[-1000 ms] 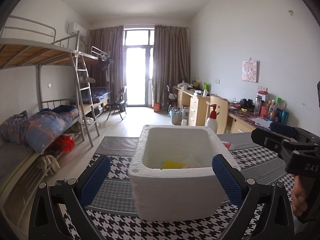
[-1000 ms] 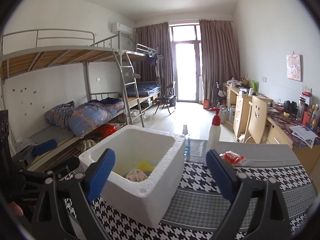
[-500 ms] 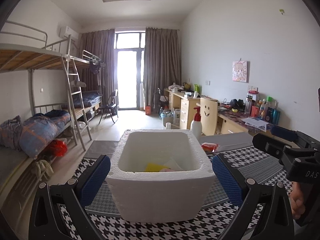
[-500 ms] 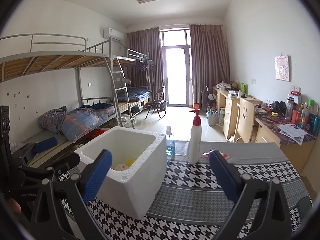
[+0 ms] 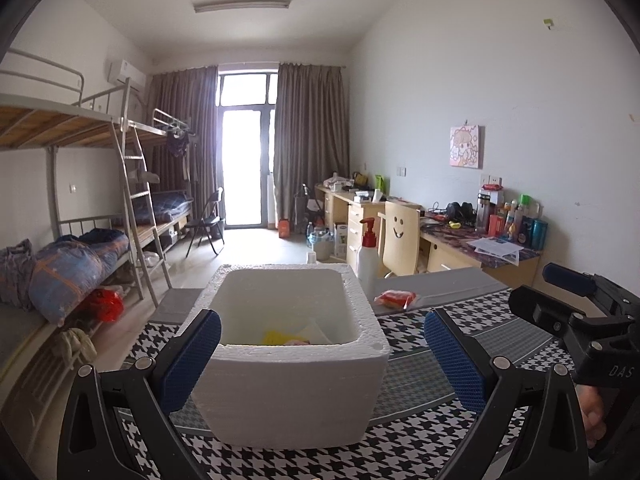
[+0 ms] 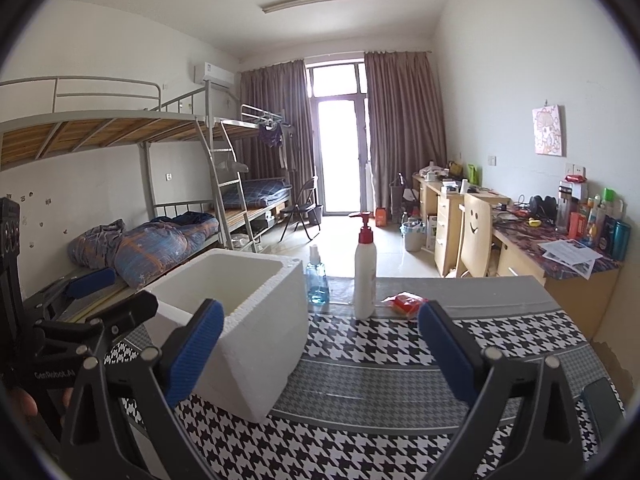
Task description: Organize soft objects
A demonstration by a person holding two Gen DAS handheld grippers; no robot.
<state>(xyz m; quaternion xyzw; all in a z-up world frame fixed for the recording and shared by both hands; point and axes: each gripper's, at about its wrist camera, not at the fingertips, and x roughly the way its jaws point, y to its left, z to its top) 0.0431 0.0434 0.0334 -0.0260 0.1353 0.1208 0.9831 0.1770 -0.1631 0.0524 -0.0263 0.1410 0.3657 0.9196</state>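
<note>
Houndstooth cloth (image 6: 400,360) is carrying a foam box (image 5: 288,360) while both grippers (left (image 5: 320,356), right (image 6: 320,348)) are hovering wide open, empty, risking nudging the pump bottle (image 6: 365,272) over.

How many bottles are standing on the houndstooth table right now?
2: a white pump bottle with a red pump, right of the foam box, and a small blue spray bottle between them. Others may hide behind the box.

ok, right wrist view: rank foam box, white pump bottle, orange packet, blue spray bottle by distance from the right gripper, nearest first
From the right gripper:
1. foam box, left, beside the left finger.
2. orange packet, ahead, slightly right.
3. white pump bottle, ahead at centre; close to the packet's depth, hard to separate.
4. blue spray bottle, farthest, behind the box corner.
</note>
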